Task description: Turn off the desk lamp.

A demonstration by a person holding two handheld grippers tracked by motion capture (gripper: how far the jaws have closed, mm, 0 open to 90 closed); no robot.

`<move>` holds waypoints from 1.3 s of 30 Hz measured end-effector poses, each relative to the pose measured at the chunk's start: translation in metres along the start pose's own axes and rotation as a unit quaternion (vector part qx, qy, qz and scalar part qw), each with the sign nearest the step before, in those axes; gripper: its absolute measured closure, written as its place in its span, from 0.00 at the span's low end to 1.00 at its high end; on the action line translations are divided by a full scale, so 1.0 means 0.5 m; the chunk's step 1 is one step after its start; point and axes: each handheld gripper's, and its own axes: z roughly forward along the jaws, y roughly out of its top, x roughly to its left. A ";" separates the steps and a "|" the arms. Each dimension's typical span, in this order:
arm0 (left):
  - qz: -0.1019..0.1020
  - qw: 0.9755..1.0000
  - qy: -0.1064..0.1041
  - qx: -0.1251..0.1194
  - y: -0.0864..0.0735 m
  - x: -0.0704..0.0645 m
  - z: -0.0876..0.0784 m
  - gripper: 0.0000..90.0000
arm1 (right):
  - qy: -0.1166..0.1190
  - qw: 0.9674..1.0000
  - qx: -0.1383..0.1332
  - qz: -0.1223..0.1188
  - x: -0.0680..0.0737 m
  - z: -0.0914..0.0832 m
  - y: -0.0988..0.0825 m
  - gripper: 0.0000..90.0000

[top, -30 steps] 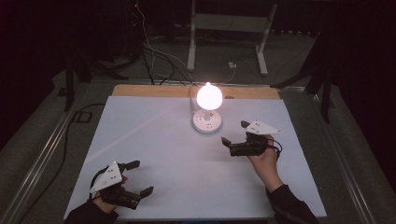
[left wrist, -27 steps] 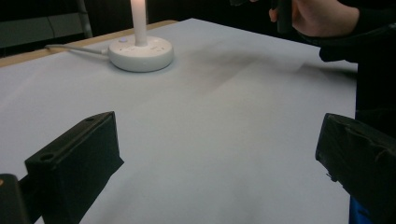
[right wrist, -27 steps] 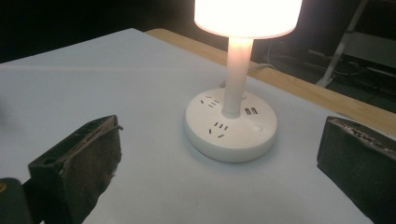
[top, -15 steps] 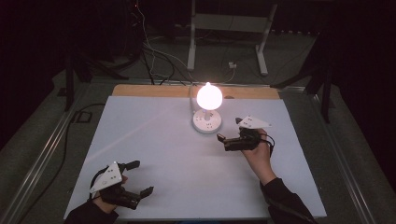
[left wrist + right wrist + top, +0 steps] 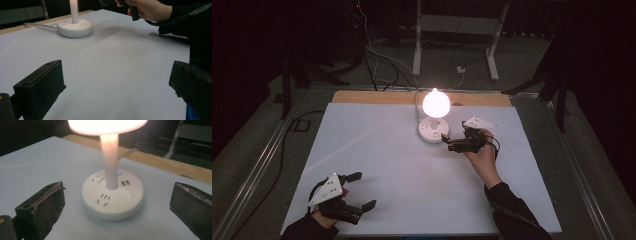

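Moved: our right tongs have closed in on the lamp base.
Lamp: just ahead, mid far edge.
Both tongs: open, empty.
Left tongs: near-left corner of worktop.

Dark room, white table with wooden far edge, cables on grey floor

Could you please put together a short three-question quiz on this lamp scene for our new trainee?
1. True or false: the lamp is lit.
2. Which tool is nearer the lamp's round base: A) left tool, B) right tool?
3. Fill in: the right tool's jaws stand ____ in front of the base, touching nothing.

Key: 1 true. 2 B. 3 open.
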 end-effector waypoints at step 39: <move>-0.008 1.000 -0.004 0.001 0.000 0.002 0.000 0.01 | -0.077 0.994 0.078 0.029 -0.024 0.118 -0.002 0.99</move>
